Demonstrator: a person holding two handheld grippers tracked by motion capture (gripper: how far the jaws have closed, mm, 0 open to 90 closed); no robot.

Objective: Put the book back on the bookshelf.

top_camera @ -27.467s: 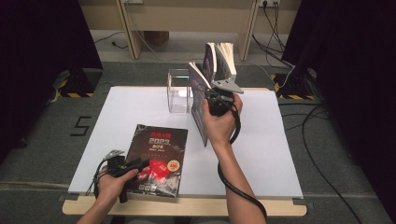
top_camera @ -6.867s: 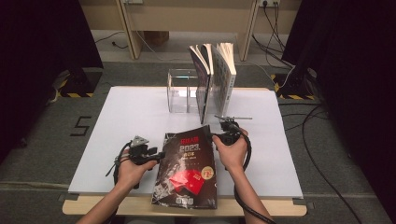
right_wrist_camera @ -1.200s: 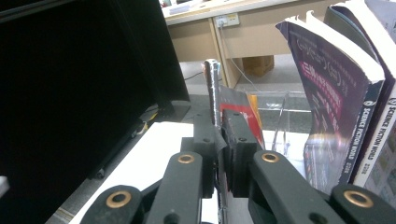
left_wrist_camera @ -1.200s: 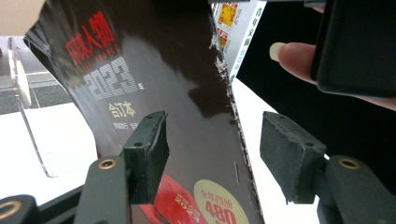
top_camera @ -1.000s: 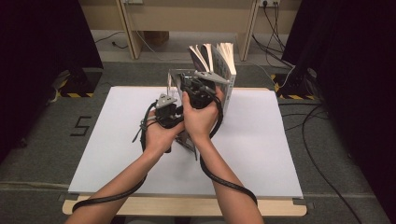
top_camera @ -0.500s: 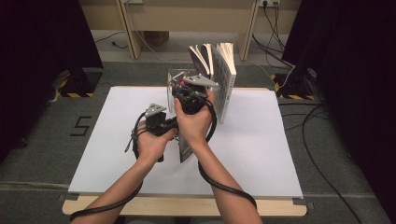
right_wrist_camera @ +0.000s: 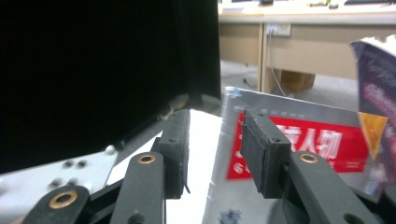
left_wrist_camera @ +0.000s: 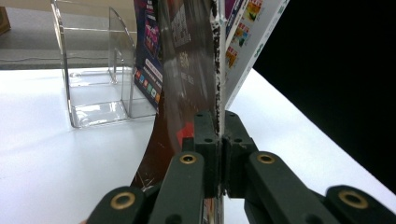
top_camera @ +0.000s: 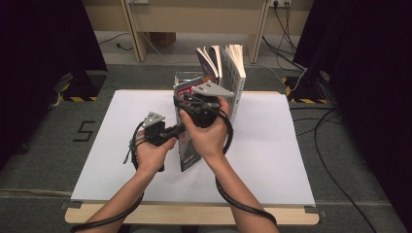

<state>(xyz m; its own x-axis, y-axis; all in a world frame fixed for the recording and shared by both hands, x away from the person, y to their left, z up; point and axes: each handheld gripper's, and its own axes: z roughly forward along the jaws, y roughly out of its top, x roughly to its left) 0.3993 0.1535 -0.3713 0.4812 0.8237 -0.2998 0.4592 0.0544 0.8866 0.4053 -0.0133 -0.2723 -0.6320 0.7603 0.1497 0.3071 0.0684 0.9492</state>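
The book (top_camera: 187, 141) is held upright just in front of the clear holder (left_wrist_camera: 93, 70), pinched at its edge by the left gripper (left_wrist_camera: 218, 140). The right gripper (right_wrist_camera: 212, 149), whose jaws have just been opening, is spread, with nothing pressed. Next, the book is probably to be slid into the holder.

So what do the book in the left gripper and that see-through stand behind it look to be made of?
Book: paper with a glossy, probably laminated cover; light glares off it, it bows in a curve, and the edge by the left gripper looks scuffed white. Stand: clear rigid plastic, likely acrylic; the table shows through its walls and the edges catch bright lines.
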